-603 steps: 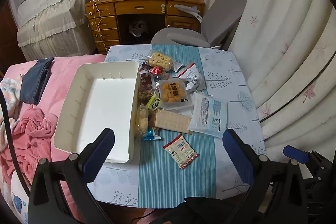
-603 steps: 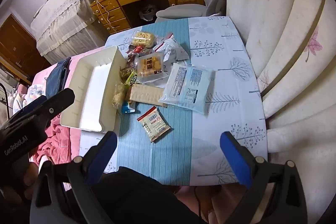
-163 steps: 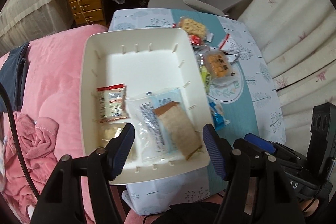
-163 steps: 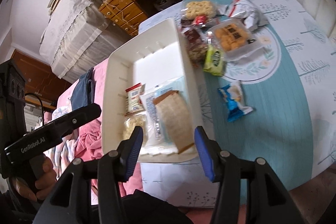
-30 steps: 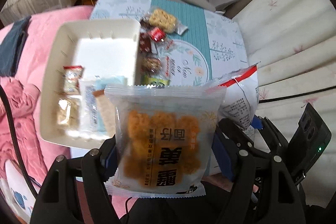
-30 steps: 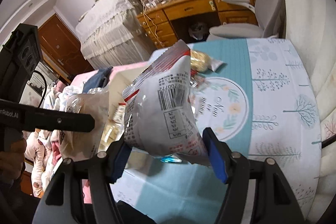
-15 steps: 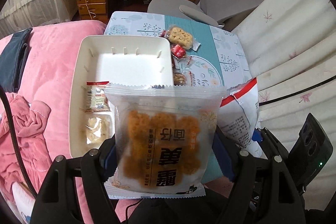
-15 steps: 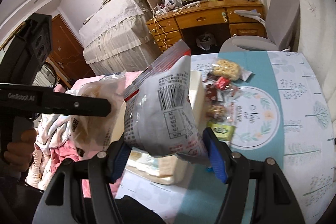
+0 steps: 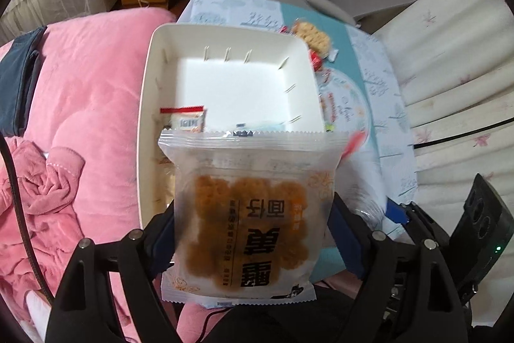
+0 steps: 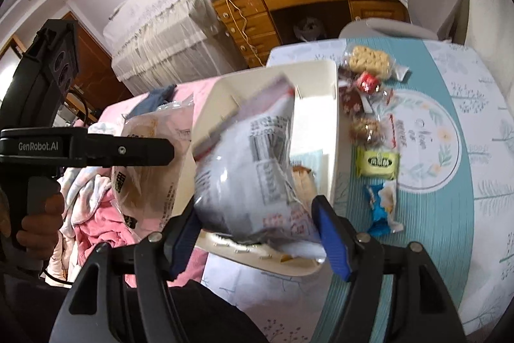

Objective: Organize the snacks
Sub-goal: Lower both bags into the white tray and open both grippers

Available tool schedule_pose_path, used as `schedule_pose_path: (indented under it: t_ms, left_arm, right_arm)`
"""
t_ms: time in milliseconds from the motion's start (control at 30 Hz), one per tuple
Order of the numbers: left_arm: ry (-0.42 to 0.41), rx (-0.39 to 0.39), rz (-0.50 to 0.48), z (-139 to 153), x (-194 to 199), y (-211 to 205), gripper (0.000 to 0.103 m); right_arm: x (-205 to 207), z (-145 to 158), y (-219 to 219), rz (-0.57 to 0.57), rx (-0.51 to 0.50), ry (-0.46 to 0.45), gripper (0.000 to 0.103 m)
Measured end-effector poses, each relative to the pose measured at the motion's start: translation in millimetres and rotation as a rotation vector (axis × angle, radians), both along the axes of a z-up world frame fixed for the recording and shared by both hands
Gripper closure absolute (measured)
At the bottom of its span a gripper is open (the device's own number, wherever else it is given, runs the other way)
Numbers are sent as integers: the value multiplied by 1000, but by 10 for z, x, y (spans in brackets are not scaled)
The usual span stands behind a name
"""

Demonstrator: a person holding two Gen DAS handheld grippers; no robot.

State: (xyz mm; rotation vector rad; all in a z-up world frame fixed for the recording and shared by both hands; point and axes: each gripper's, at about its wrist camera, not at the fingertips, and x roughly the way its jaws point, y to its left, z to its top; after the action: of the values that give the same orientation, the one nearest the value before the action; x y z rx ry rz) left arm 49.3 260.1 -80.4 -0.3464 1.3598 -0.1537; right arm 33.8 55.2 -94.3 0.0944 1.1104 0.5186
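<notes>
Snacks: we're hovering both over the tray (image 9: 144, 105), left tool (image 9: 253, 233) loosening on the cracker pack (image 9: 250, 214), right tool (image 10: 257, 227) loosening on the silver bag (image 10: 250, 169).

I read "GenRobot.AI" in white on the black arm of the left gripper (image 10: 151, 151). The round print on the tablecloth (image 10: 430, 150) carries cursive lettering too blurred for me to read. The clear cookie pack (image 9: 249, 214) bears large Chinese characters, upside down.

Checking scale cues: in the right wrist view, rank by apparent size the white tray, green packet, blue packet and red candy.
1. white tray
2. green packet and blue packet: too alike to rank
3. red candy
</notes>
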Motion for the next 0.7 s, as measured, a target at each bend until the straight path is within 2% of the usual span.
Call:
schedule_pose_path:
  t_ms: [100, 167, 300, 533, 700]
  left_arm:
    - [0, -5, -11, -31, 28, 25, 15]
    - [-18, -3, -24, 3, 77, 25, 8]
    - [-30, 0, -47, 77, 237, -2, 8]
    - [-66, 42, -129, 226, 596, -199, 8]
    - [-83, 71, -180, 322, 895, -412, 8]
  right_arm:
    - [-2, -31, 17, -15, -5, 21, 33]
    - [-8, -51, 19, -30, -23, 32, 31]
    - [1, -106, -35, -75, -55, 64, 30]
    - [65, -90, -213, -135, -103, 51, 30]
    - [161, -131, -378, -141, -207, 25, 30]
